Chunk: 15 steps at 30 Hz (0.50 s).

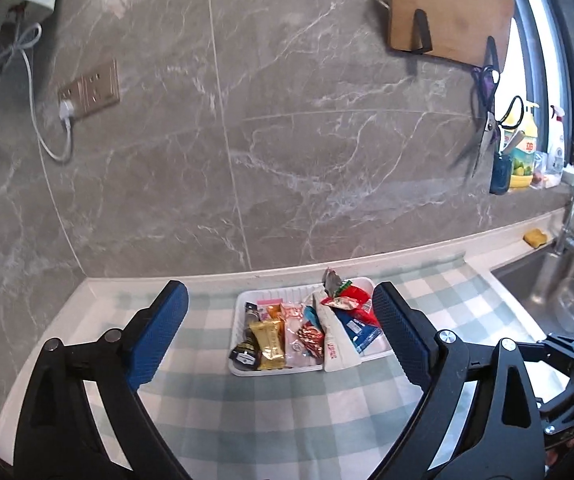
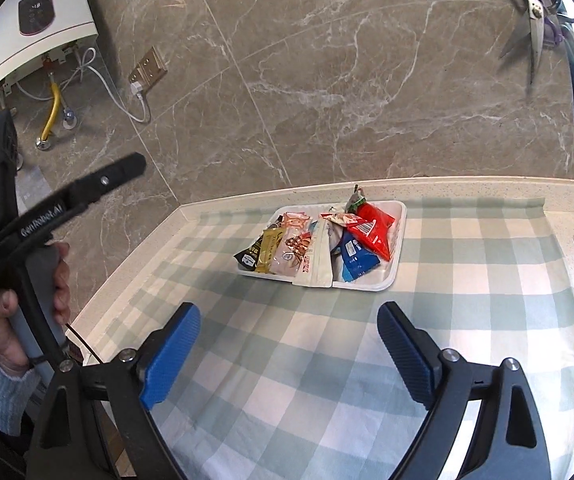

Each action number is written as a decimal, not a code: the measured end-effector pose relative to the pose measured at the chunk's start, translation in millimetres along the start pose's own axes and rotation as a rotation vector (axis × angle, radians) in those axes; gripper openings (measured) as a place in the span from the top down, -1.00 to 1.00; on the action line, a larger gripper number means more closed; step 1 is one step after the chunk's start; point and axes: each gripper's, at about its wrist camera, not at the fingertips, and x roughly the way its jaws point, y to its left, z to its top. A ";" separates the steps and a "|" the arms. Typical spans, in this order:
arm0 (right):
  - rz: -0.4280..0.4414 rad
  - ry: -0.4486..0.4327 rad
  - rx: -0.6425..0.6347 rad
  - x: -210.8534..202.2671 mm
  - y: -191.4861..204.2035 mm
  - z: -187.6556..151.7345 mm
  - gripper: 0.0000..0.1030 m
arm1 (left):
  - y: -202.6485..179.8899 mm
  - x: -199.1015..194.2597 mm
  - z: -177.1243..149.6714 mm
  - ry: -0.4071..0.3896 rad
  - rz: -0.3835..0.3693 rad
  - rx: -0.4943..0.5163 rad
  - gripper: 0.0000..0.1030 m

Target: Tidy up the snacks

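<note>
Blue-padded jaws of the left gripper (image 1: pixel 281 334) stand wide apart with nothing between them, raised above the bench (image 1: pixel 247 408) and tipped down toward the white tray (image 1: pixel 243 368) of snack packets (image 1: pixel 307 328). Jaws of the right gripper (image 2: pixel 289 354) gape empty too, short of the tray, which sits on the checked cloth (image 2: pixel 467 280) near the back wall. Only the right wrist view shows the person's hand (image 2: pixel 53 284) wrapped round the left gripper's handle and the wall-mounted water heater (image 2: pixel 39 24). Only the left wrist view shows the sink (image 1: pixel 559 300) and the cutting board (image 1: pixel 447 8).
</note>
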 end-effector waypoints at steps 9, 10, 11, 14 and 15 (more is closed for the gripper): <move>0.018 0.009 0.021 -16.4 2.8 -21.9 -0.80 | -34.8 -12.9 -36.4 0.088 -0.032 0.081 -0.83; 0.018 0.013 0.022 -17.1 3.2 -24.4 -0.80 | -37.3 -12.2 -40.4 0.103 -0.046 0.081 -0.83; 0.017 0.016 0.023 -17.9 3.5 -26.5 -0.80 | -39.3 -10.6 -44.2 0.115 -0.049 0.079 -0.83; 0.021 0.030 0.025 -19.5 4.5 -33.6 -0.80 | -45.4 -9.1 -56.4 0.148 -0.055 0.071 -0.83; 0.019 0.034 0.025 -20.0 5.2 -35.8 -0.80 | -47.5 -7.1 -60.8 0.161 -0.054 0.070 -0.83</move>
